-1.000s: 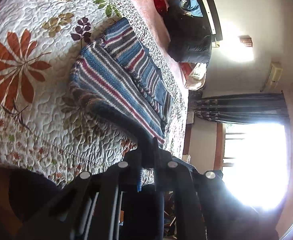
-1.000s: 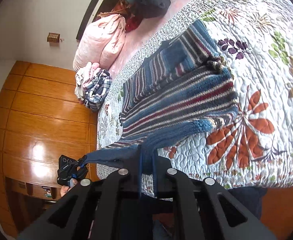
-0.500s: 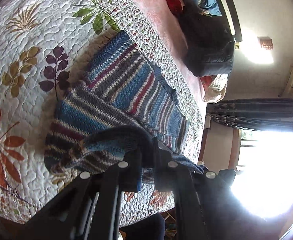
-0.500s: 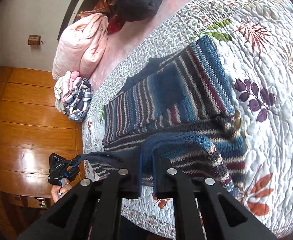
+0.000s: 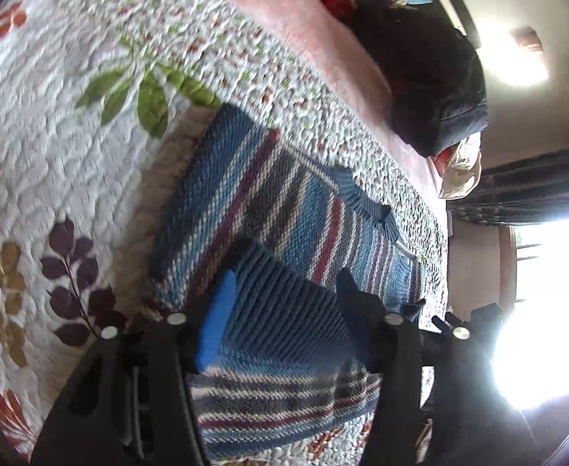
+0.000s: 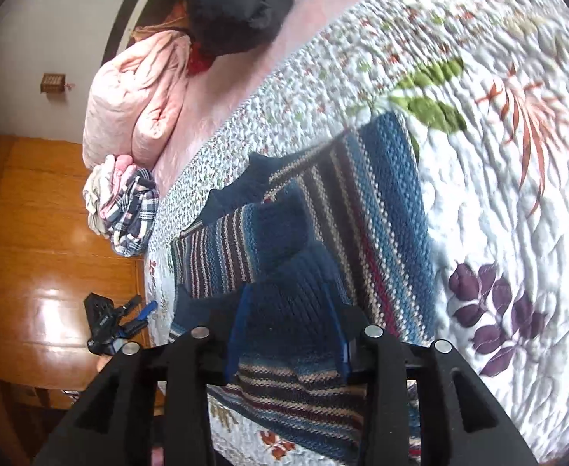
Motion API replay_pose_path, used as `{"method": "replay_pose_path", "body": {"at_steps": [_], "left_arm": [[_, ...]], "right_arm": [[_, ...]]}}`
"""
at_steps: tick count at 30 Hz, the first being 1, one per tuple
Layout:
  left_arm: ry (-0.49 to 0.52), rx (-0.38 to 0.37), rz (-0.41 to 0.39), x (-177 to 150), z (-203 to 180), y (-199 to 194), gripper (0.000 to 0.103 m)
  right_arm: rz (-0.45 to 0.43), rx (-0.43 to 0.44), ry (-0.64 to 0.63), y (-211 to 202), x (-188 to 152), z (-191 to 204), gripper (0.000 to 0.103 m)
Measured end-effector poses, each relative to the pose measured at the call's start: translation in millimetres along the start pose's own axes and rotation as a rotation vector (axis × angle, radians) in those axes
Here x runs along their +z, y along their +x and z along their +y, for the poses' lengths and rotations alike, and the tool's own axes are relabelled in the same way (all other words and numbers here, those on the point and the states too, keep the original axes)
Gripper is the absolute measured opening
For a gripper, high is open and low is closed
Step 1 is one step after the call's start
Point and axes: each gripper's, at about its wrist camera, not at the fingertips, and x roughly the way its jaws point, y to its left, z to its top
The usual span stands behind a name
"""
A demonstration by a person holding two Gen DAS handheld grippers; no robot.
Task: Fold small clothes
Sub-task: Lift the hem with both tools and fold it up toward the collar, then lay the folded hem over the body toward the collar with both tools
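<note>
A small striped knit sweater (image 5: 284, 209), blue, grey and dark red, lies on the floral quilt (image 5: 70, 155), folded with its ribbed blue hem laid over the body. My left gripper (image 5: 284, 310) stands open just above that hem, the ribbed edge lying loose between its blue-padded fingers (image 5: 214, 318). In the right wrist view the same sweater (image 6: 370, 209) fills the middle. My right gripper (image 6: 288, 326) is open too, over the hem's other corner. The left gripper (image 6: 109, 322) shows small at the bed's edge.
A pink duvet (image 6: 137, 89), a dark blue bundle (image 6: 230, 4) and a heap of plaid clothes (image 6: 125, 209) sit toward the head of the bed. A wooden wardrobe (image 6: 35, 233) stands beside the bed. A bright window (image 5: 548, 310) glares at the right.
Both grippers carried the hem forward over the sweater's body, lowered it and opened, letting the cloth go. The views have closed in on the sweater.
</note>
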Motion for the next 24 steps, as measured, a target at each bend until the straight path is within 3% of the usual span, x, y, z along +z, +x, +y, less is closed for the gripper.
{"method": "replay_pose_path", "body": {"at_steps": [7, 10, 14, 15, 16, 17, 20, 24], "left_arm": [[0.194, 0.09, 0.094, 6, -4, 35, 0.057], [0.242, 0.137, 0.144, 4, -2, 52, 0.057], [0.304, 0.155, 0.211, -3, -4, 69, 0.056], [0.324, 0.153, 0.227, -5, -6, 72, 0.05], [0.335, 0.157, 0.246, -6, -6, 76, 0.032], [0.338, 0.169, 0.258, -8, -6, 79, 0.015], [0.35, 0.172, 0.222, -10, -7, 72, 0.008], [0.361, 0.109, 0.138, -16, -21, 43, 0.007]], "right_arm": [[0.071, -0.102, -0.187, 34, -2, 6, 0.043], [0.105, -0.138, -0.211, 49, -5, 2, 0.048], [0.127, -0.159, -0.232, 55, -11, -1, 0.047], [0.128, -0.161, -0.238, 54, -13, 0, 0.047], [0.134, -0.162, -0.243, 52, -14, 1, 0.045], [0.139, -0.169, -0.254, 52, -16, 3, 0.036], [0.109, -0.214, -0.305, 45, -24, 11, 0.011], [0.064, -0.195, -0.334, 23, -34, 23, 0.009]]}}
